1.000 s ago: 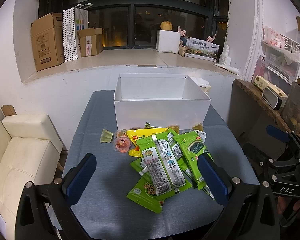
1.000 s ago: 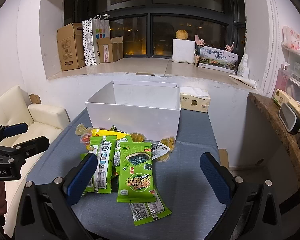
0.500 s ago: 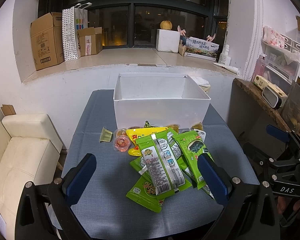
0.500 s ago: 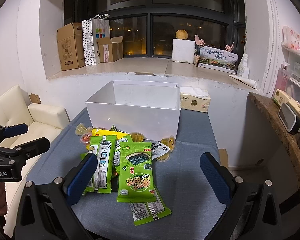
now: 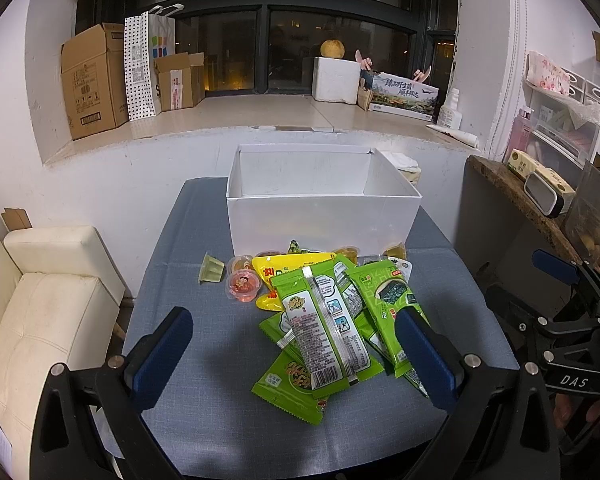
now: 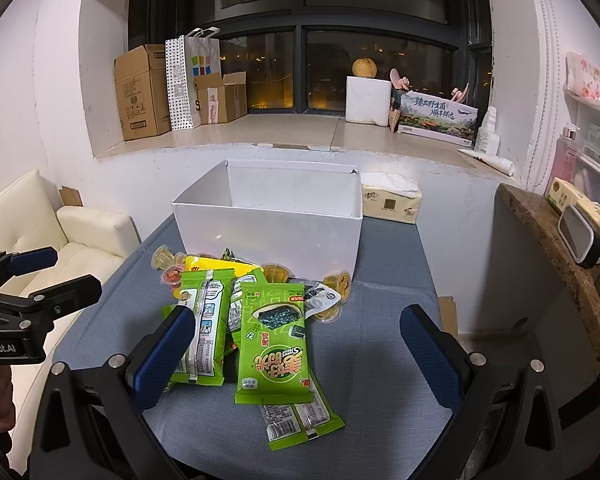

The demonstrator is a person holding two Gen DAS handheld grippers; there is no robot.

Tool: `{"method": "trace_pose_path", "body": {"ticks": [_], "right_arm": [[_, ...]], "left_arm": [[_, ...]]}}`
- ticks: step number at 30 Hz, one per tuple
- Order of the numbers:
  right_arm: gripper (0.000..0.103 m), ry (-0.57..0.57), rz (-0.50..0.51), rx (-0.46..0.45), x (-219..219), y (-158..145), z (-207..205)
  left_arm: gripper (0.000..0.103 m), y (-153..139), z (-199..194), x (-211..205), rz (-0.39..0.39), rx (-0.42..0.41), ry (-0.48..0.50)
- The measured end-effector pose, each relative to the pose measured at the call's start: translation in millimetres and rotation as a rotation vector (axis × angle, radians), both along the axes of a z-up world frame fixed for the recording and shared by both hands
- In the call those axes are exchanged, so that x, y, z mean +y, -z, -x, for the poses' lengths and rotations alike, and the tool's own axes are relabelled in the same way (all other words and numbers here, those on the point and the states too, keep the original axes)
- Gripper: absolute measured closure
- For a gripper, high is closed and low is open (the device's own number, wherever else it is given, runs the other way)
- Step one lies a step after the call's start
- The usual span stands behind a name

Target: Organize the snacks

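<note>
Green snack packets (image 5: 324, 320) lie between open left tongs (image 5: 296, 356).

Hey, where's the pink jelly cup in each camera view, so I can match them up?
Left wrist view: pink jelly cup sits left of centre, at the left edge of the snack pile.
Right wrist view: same cup is left of centre, partly behind a green packet.
Shared landmark: the white box just behind the pile.
</note>
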State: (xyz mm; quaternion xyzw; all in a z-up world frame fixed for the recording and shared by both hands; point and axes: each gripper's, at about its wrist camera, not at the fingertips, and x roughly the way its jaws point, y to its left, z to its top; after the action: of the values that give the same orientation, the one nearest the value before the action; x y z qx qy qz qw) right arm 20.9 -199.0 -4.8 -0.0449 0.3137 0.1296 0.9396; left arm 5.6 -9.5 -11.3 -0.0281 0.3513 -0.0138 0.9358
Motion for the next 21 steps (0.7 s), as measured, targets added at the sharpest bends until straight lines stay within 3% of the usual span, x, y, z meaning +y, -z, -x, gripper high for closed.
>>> {"method": "trace_pose_path", "body": {"ticks": [12,21], "right_arm": [[0.000,-0.012,0.009,0.024,4.6,8.8,-7.2],[0.000,-0.075,0.058,0.200,28.5,72.7,-70.7]], "left_arm": [[0.000,2.8,-1.5,2.9,0.005,0.008,-0.005],[0.000,8.9,-4.7,9.1,0.014,0.029,-0.016]]}}
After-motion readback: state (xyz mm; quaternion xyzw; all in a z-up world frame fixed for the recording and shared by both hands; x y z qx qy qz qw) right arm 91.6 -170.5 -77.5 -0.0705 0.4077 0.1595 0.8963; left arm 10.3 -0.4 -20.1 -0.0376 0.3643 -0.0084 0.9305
